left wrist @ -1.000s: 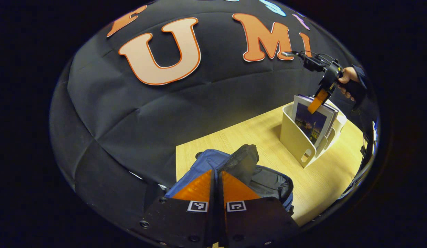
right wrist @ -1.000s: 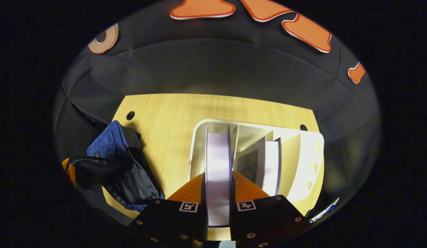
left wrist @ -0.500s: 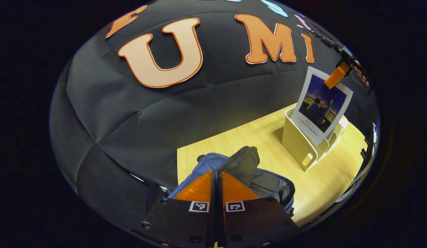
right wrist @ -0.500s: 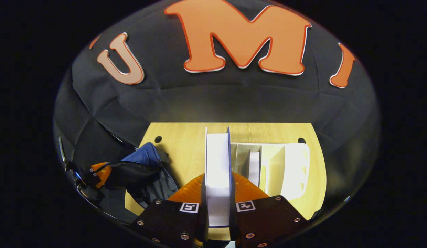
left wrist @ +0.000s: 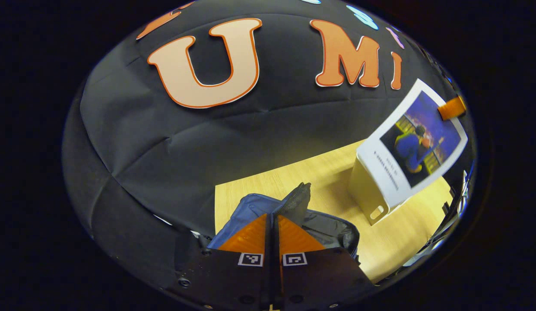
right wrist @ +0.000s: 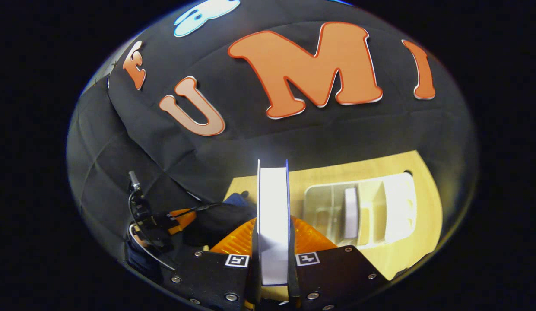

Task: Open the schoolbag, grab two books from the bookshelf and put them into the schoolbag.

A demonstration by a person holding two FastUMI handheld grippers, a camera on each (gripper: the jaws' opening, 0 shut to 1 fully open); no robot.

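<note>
Bare table (left wrist: 324, 190) lies open between schoolbag (left wrist: 332, 226) and bookshelf (left wrist: 365, 194); left gripper (left wrist: 272, 224) pinches the bag's flap

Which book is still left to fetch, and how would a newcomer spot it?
On the wooden table stands a cream bookshelf with open slots. The remaining book stands upright in a middle slot, its pale page edges facing up. The other book is off the shelf, clamped in the right gripper.
</note>
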